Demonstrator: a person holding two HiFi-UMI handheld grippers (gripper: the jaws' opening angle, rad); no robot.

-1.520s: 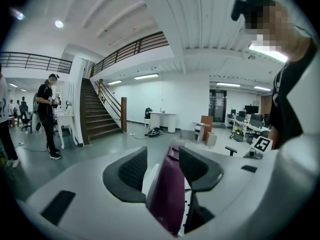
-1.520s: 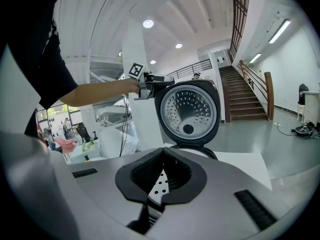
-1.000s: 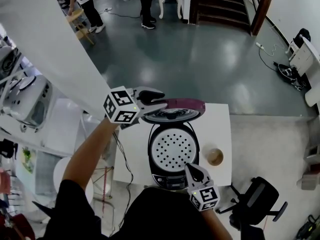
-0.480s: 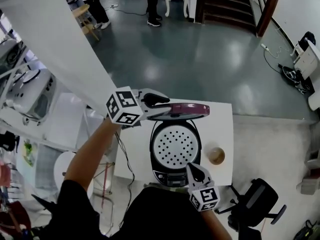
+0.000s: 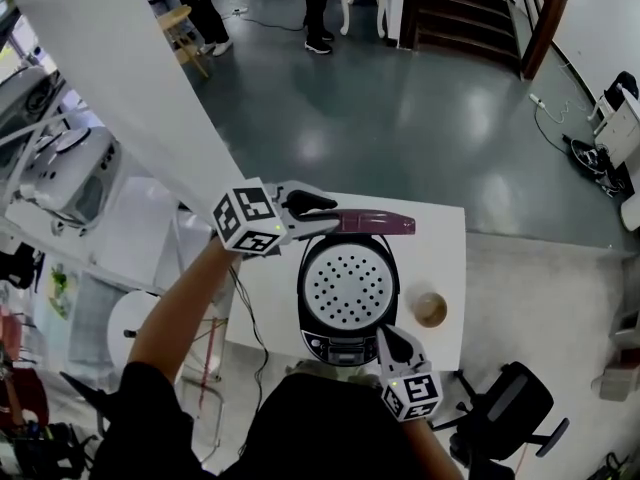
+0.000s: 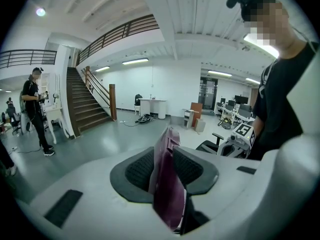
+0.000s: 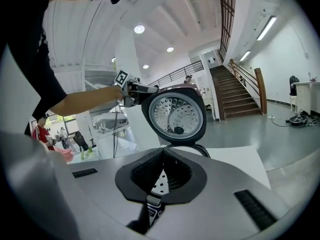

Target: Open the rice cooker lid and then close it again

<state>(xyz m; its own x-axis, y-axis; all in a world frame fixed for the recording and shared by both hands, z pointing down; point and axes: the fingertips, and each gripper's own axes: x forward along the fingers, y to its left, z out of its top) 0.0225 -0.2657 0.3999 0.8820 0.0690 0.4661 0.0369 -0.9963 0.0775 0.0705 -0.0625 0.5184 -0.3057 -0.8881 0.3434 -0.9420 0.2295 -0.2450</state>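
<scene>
One rice cooker (image 5: 348,303) stands open on the white table (image 5: 445,258), its maroon lid (image 5: 375,224) upright near the far edge. The left gripper (image 5: 328,214) clamps the lid's left rim, its jaws just eased slightly wider. The right gripper (image 5: 386,336), jaws pressed together, hovers by the cooker's near-right corner. A cup (image 5: 431,310) sits to the right, and grey floor (image 5: 400,128) stretches beyond.

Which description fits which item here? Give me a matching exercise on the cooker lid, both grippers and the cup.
Items:
1. lid
2. left gripper
3. right gripper
4. cup

Descriptions:
A. shut, nothing between its jaws
B. on the table, right of the rice cooker
C. maroon, raised upright
D. clamped on the lid's rim

Pairs: 1-C, 2-D, 3-A, 4-B.

The left gripper's jaws have just opened slightly, with the rim between them.
</scene>
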